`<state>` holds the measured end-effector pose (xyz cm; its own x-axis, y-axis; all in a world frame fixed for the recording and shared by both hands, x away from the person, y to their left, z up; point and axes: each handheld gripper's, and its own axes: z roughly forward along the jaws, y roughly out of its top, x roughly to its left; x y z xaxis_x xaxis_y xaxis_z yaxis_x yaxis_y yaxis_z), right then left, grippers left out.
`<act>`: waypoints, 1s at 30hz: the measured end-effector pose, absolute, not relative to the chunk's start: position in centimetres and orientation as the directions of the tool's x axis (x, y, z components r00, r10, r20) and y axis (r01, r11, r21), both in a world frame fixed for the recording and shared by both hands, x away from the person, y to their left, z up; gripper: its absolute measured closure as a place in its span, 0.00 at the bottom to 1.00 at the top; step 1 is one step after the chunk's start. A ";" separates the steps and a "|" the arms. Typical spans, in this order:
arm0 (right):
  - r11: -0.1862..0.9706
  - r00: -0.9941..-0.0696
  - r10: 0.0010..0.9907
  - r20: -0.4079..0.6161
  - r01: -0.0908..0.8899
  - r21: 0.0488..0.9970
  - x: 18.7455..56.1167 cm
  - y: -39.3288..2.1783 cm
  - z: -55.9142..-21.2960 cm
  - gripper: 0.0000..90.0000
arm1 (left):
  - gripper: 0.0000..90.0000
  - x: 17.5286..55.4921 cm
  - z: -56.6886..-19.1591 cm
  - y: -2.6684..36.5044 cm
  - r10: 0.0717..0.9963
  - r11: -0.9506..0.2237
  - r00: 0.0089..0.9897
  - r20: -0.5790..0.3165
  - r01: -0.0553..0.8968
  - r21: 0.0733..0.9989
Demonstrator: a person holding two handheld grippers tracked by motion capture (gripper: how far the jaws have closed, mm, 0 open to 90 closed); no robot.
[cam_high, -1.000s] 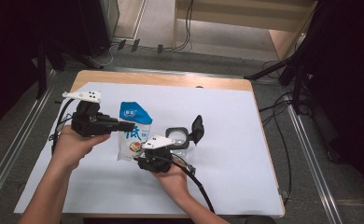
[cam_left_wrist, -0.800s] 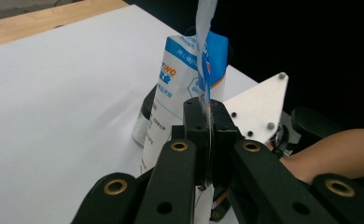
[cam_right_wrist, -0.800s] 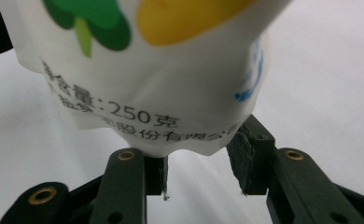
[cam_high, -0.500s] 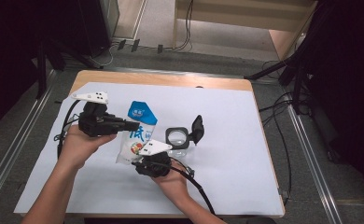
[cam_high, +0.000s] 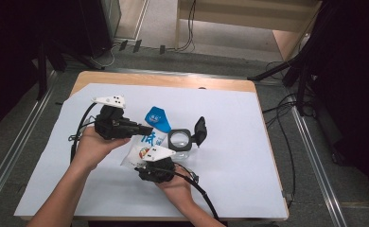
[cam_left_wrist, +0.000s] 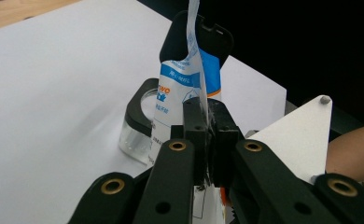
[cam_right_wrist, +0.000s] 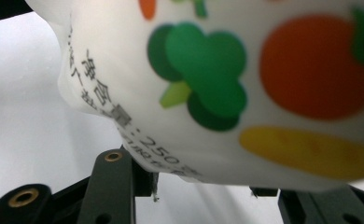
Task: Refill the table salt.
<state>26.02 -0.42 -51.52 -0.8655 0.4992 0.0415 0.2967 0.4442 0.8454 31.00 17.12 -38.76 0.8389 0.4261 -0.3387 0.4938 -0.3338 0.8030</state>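
Tilting white-and-blue plastic salt pouch point(cam_high: 150, 137) at frame centre toward clear black-lidded jar point(cam_high: 180, 142) on bench point(cam_high: 230, 156) | left gripper point(cam_high: 142, 129) jaws clenched on pouch top, shifted rightward | right gripper point(cam_high: 147, 165) jaws just opening, pouch bottom between them | pour nearing.

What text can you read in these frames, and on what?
"250": black print on the white bag, right gripper view; the Chinese characters beside it are too blurred.
"wo": end of a cut-off logo on the bag's blue-and-white top, left gripper view; smaller lines unreadable.
High view: large blue character on the bag, too small.
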 end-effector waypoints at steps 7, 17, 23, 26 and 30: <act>0.427 -0.849 0.525 0.064 0.327 0.843 26.1 -1.1 -51.9 0.62 | 0.95 31.5 -39.2 16.1 0.409 -0.351 0.846 -0.341 0.491 0.797; 0.428 -0.840 0.537 0.073 0.346 0.835 26.0 -1.8 -52.1 0.60 | 0.99 31.9 -39.9 15.2 0.417 -0.383 0.844 -0.338 0.500 0.777; 0.426 -0.859 0.508 0.071 0.322 0.846 25.4 -1.6 -52.0 0.56 | 1.00 32.1 -40.2 14.9 0.424 -0.394 0.845 -0.326 0.496 0.774; 0.419 -0.853 0.516 0.074 0.327 0.847 25.4 -1.8 -52.0 0.57 | 0.99 32.1 -40.2 14.7 0.422 -0.391 0.846 -0.325 0.493 0.777; 0.416 -0.844 0.530 0.081 0.342 0.843 25.5 -1.9 -52.0 0.57 | 0.97 32.3 -40.6 14.4 0.420 -0.389 0.849 -0.321 0.488 0.781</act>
<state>25.49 -1.89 -52.02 -0.8439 0.5303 0.0809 0.3420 0.4157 0.8427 32.30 14.37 -40.59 0.8489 0.4201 -0.3208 0.4880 -0.3895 0.7812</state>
